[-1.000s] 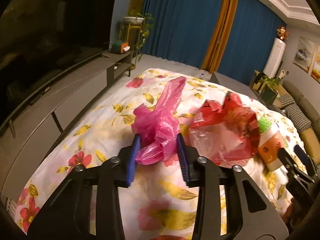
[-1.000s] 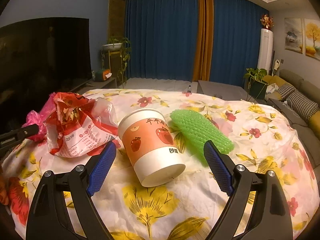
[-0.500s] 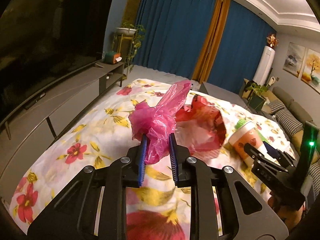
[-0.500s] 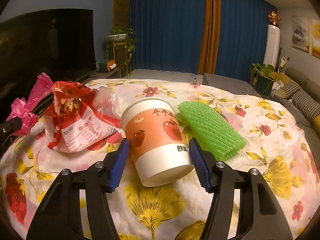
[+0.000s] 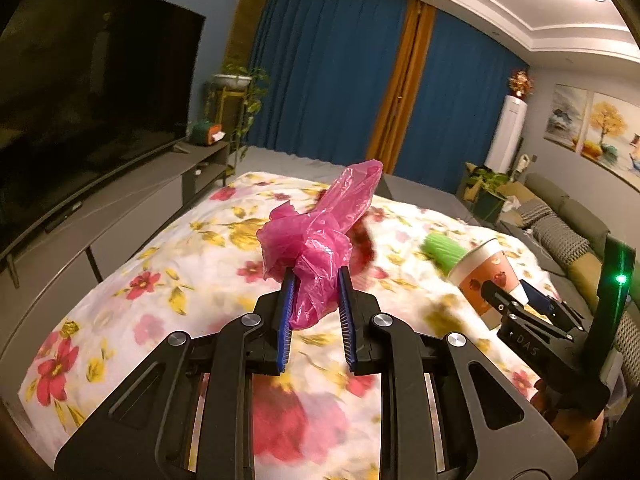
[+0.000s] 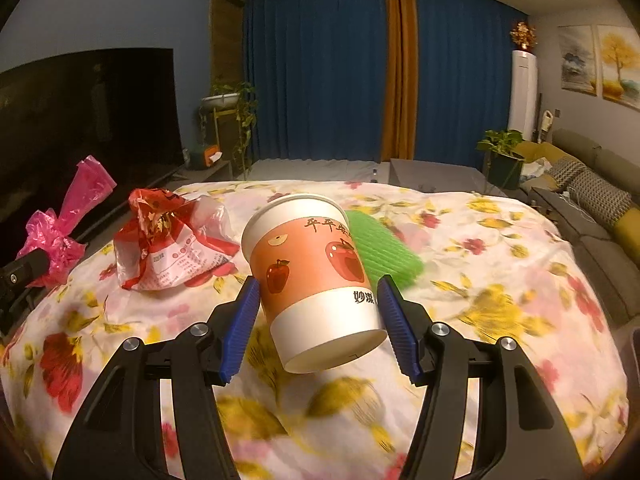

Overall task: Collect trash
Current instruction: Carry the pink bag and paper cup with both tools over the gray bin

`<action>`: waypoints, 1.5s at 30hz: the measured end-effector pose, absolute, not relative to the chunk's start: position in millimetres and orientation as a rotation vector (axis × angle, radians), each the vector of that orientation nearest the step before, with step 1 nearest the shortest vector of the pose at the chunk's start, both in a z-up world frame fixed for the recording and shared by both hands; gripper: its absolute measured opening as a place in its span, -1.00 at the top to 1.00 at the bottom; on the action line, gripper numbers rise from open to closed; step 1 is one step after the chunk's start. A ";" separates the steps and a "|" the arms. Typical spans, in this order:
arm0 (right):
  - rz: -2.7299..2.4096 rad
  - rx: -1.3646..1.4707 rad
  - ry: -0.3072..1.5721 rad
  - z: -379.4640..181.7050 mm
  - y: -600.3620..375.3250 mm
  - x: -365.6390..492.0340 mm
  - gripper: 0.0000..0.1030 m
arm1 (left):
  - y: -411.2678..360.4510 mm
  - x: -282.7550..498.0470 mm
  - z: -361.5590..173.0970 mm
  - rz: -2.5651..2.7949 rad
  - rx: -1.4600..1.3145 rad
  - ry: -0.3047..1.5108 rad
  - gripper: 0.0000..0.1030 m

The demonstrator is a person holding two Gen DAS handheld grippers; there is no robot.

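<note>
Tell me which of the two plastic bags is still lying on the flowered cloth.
The red and white printed bag. It rests crumpled on the flowered cloth, while the pink bag is clamped in the left gripper and held up off it.

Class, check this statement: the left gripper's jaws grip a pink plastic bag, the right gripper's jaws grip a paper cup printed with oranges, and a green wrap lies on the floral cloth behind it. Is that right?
One detail is wrong. The paper cup in the right gripper is printed with red apples, not oranges; the right wrist view shows them clearly. The rest stands: the left gripper grips the pink plastic bag, and the green wrap lies on the floral cloth behind the cup.
</note>
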State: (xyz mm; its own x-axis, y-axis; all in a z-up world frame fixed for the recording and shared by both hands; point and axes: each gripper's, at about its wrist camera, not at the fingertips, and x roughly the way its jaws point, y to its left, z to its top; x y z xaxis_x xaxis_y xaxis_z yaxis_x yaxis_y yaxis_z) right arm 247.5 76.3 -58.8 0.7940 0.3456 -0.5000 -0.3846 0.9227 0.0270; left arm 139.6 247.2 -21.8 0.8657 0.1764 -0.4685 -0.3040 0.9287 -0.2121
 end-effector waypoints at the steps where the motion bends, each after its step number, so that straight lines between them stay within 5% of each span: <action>1: 0.387 -0.075 0.519 -57.0 71.8 243.1 -0.15 | 241.0 137.3 -19.6 0.246 -0.280 0.456 0.62; 45: 0.003 0.058 0.402 -24.0 -177.7 160.2 -0.15 | -14.9 175.4 -12.7 -0.170 -0.074 0.487 0.62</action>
